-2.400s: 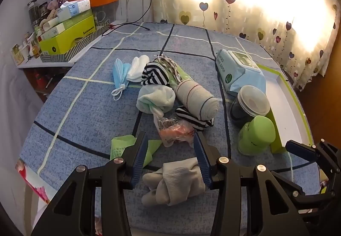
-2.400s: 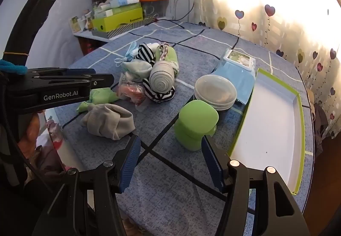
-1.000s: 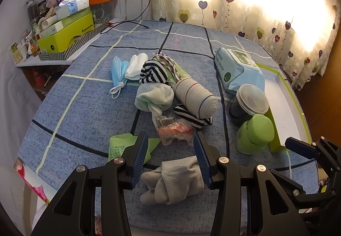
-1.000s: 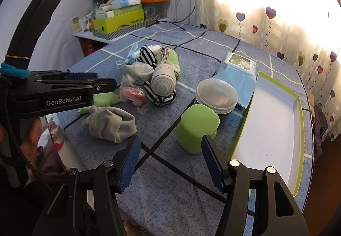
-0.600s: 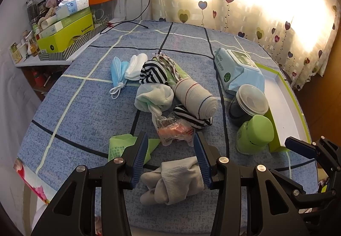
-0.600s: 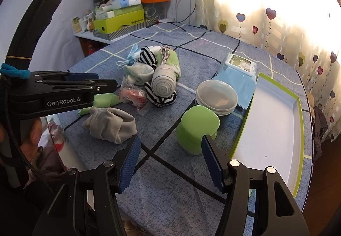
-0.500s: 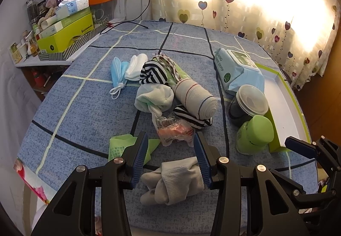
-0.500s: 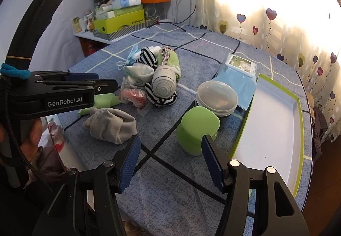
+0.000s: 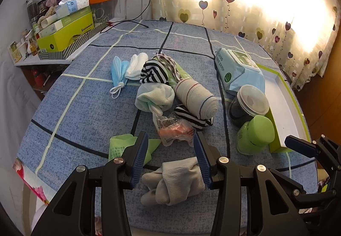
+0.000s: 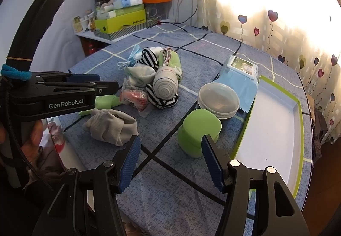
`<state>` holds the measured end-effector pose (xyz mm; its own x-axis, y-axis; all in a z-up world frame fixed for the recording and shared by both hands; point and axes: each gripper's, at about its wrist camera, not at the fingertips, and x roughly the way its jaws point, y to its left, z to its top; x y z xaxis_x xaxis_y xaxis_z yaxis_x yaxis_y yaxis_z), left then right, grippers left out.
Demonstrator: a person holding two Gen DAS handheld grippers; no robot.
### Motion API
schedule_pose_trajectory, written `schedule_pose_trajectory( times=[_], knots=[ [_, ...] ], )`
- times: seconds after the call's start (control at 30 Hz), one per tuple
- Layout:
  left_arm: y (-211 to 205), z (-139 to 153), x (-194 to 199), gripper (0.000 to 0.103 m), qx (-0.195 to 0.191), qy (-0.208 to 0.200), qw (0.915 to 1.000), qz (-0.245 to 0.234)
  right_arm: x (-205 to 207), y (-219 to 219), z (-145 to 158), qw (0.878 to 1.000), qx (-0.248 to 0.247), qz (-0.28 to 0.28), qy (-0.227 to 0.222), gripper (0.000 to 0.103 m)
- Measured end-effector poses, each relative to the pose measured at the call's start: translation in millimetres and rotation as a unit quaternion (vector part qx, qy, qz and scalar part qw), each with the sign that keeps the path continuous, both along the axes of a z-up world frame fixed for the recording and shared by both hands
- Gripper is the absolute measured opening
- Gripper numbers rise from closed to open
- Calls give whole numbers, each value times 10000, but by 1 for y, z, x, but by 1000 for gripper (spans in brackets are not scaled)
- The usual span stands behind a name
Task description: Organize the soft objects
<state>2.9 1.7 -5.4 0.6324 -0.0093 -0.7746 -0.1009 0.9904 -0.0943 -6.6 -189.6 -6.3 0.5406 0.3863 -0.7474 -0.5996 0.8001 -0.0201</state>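
Little had moved since the earlier frames. On the table (image 9: 85, 108), the white tray (image 10: 275, 129) waited at 3 o'clock. The grey sock bundle (image 9: 174, 180) lay between the spread jaws of the left hand-held gripper (image 9: 170, 157); closing too shallow might snag one loose fold and unravel it. The right hand-held gripper (image 10: 170, 161) hovered spread near the green container (image 10: 198, 131), risking a knock.

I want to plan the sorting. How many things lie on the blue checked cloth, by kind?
Rolled socks and cloth bundles: 6, e.g. grey sock bundle
Face masks: 2, e.g. blue mask
Plastic packets: 3, e.g. blue wipes pack
Containers: 2, e.g. green tub
White tray: 1
Total: 14
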Motion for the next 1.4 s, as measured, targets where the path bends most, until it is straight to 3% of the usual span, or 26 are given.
schedule_pose_trajectory(
  times=[0.8,0.93,1.17,1.4],
  knots=[
    [16,-7,7,46,-123,44,9999,70,13,20,2,9998,-54,173,-47,60],
    [24,-10,8,46,-242,35,9997,74,17,26,2,9998,-62,204,-39,60],
    [50,-14,8,46,-885,-78,9959,159,27,41,3,9995,-50,315,-66,60],
    [69,-18,12,46,-1042,-147,9942,213,40,56,3,9992,-7,406,-20,60]
  ],
)
